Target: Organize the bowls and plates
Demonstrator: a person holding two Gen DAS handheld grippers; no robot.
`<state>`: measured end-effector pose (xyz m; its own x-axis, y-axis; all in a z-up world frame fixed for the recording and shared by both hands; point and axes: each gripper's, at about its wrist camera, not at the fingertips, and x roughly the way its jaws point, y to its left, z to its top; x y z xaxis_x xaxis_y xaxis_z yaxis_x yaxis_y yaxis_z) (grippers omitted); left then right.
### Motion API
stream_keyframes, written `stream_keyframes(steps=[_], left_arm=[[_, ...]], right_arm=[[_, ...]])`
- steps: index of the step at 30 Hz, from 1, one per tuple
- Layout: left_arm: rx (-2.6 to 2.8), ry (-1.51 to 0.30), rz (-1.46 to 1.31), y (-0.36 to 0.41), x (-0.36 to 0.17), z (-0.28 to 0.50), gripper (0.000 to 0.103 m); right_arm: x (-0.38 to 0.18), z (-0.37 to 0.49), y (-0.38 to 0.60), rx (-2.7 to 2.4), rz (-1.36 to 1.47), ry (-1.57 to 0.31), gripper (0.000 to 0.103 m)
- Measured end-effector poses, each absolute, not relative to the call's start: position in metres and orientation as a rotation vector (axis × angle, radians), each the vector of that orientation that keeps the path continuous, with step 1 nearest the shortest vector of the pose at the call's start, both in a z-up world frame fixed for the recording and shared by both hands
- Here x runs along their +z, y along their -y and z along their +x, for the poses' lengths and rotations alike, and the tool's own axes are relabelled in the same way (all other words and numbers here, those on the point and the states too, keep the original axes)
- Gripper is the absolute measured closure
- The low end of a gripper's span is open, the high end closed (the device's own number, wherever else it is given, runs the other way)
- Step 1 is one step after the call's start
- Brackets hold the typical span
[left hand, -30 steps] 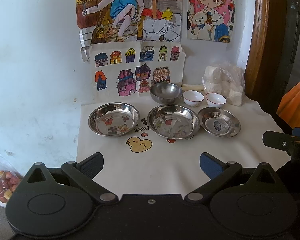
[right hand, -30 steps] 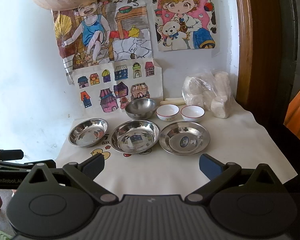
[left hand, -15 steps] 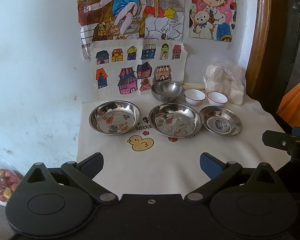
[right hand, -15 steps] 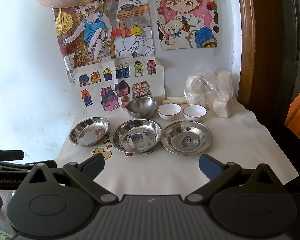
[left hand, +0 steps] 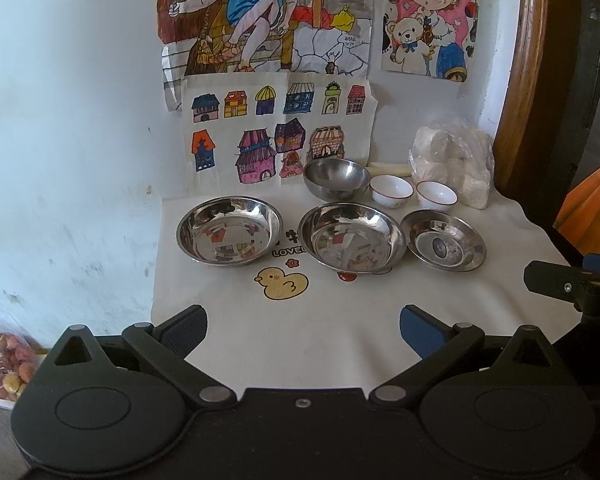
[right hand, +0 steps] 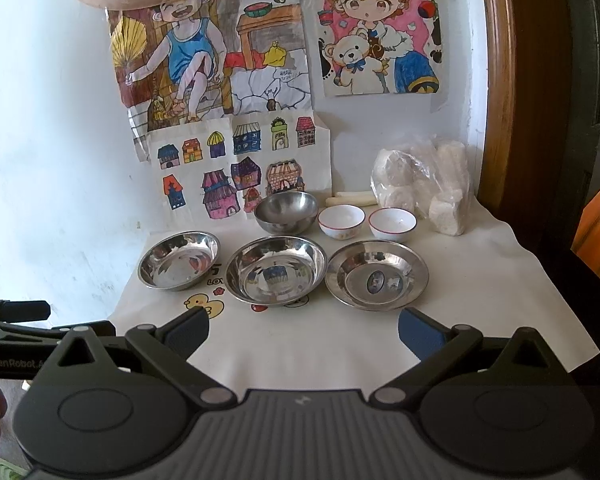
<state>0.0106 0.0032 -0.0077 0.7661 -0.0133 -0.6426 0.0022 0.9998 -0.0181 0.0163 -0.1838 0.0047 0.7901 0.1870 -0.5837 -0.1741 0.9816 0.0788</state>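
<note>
View nearer, three shiny steel plates (left hand: 352, 238) (round, shallow), white cloth (left hand: 340, 332)

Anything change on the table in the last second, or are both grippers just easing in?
Nothing taken or released. Both views slid down the wall slightly, so the left gripper and right gripper shifted a little, both open. The three steel plates, steel bowl and two white bowls sit unmoved.

Black left tongs (left hand: 303, 326) and right tongs (right hand: 303, 328) with blue fingertip pads (right hand: 418, 334), silver pivot screws, "GenRobot" lettering
</note>
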Motion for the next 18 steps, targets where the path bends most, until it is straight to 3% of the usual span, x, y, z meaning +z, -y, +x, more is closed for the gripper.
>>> stream_keyframes(steps=[18], left_arm=[[-0.009, -0.718, -0.026, -0.0064, -0.0116, 0.0166, 0.001]], right_arm=[[0.0056, 0.0206, 0.1843, 0.193, 0.021, -0.64, 0.0]])
